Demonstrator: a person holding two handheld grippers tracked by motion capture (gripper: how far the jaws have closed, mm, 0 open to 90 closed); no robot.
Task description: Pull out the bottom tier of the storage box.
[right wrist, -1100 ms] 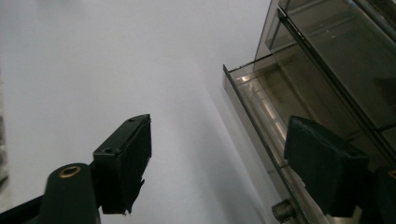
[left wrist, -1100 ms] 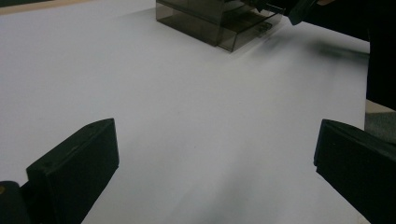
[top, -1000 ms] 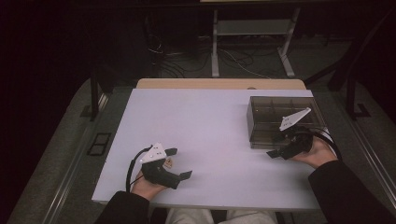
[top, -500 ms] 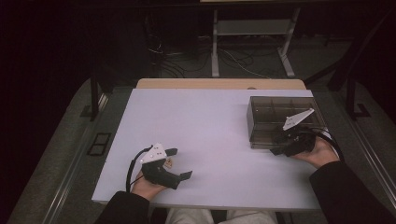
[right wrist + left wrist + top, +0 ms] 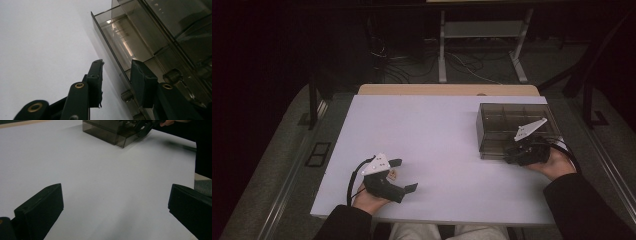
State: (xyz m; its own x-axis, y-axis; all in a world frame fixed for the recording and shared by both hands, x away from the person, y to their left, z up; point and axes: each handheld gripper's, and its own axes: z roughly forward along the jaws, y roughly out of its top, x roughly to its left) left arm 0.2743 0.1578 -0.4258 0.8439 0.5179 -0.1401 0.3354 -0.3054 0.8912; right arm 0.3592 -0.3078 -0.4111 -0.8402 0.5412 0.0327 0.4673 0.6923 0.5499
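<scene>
High view puts the smoky transparent compartment box (image 5: 517,131) at the right side of the white table (image 5: 437,150), near the table's right edge, and the right gripper (image 5: 512,155) lies against its near wall at the lower right part of the box. Right gripper view explains why it sits there: the thin near wall of the box (image 5: 140,42) runs up between the two black jaws, one jaw on the table side and the other over the interior, so the claw straddles the wall. The jaws have just been closing, with this wall between them, but a gap is visible on the outer side and I cannot tell whether the pads already press on the plastic; I judge it as a grip in preparation, maybe to pull or steady the box. Small round knobs, perhaps hinge or latch parts, show near the inner jaw. The left gripper (image 5: 404,176) rests low at the lower left of the high view, well apart from the box, its jaws wide apart and holding nothing. Left gripper view shows only bare table between its jaws, with the box (image 5: 110,131) far at the upper middle; it seems to wait while the other hand works.
</scene>
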